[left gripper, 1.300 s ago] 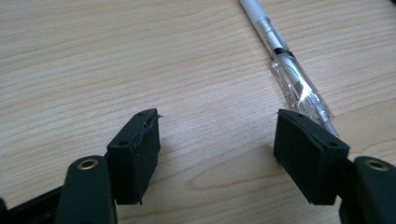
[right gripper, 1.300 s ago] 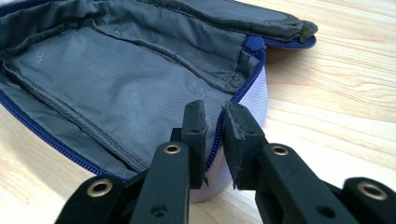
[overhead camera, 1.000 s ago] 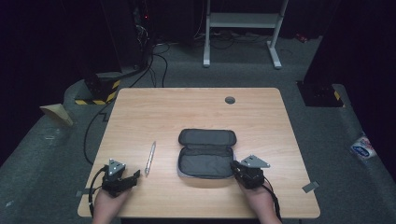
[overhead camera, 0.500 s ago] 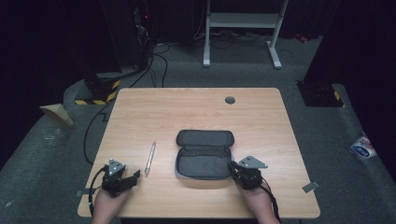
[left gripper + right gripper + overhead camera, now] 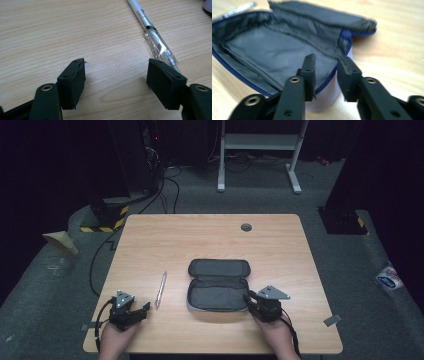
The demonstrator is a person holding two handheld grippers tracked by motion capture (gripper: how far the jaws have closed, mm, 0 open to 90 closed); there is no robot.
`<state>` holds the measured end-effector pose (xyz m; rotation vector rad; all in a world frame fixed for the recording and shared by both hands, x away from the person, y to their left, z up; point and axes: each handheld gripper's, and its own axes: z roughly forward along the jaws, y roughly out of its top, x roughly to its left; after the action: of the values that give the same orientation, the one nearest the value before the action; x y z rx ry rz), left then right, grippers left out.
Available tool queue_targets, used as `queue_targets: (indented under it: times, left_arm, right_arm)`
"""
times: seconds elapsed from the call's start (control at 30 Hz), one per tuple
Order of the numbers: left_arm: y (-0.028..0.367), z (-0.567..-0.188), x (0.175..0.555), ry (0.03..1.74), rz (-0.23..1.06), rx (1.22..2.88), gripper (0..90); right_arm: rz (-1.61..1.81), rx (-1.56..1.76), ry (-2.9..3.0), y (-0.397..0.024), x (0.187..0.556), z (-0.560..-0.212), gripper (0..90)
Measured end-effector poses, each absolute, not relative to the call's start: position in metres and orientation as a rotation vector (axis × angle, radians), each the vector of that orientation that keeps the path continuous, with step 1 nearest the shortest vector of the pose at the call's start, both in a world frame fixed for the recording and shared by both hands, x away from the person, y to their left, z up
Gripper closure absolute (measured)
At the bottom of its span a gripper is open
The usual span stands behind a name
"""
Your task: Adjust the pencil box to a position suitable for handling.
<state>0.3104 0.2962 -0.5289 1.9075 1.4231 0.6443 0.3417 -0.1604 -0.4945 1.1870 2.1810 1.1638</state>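
An open dark pencil case (image 5: 217,285) with grey lining (image 5: 274,50) and a blue zipper lies in the middle of the wooden table (image 5: 210,240). My right gripper (image 5: 248,296) sits at the case's right end. Its jaws (image 5: 325,67) have just been opening and straddle the zippered rim without pressing on it. A clear white pen (image 5: 160,289) lies left of the case. My left gripper (image 5: 144,308) rests near the front left edge, open. The pen's tip end (image 5: 160,47) lies just beyond its right jaw, with bare wood between the jaws (image 5: 116,75).
A round grommet hole (image 5: 246,227) is set into the table near its far edge. Cables, a white stand (image 5: 260,142) and a yellow-black striped block (image 5: 107,215) are on the dark floor beyond the table. A cable trails from each gripper.
The case and my right gripper have edged slightly to the left. The left gripper and the pen have not moved.
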Motion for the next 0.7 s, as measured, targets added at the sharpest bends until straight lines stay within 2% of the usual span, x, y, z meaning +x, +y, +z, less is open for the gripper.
queue_targets:
  times: [0.23, 0.43, 0.7]
  left_arm:
    - [0.296, -0.529, 0.310, 1.423, 0.645, 1.907, 31.5]
    - [0.296, -0.529, 0.310, 1.423, 0.644, 1.907, 31.6]
    - [0.296, -0.529, 0.310, 1.429, 0.648, 1.908, 31.0]
  right_arm:
    - [1.198, 1.198, 2.073, -0.181, 0.344, -0.479, 54.8]
    - [1.025, 1.221, 2.086, -0.216, 0.346, -0.499, 54.8]
    - [0.955, 1.323, 2.053, -0.242, 0.338, -0.511, 46.2]
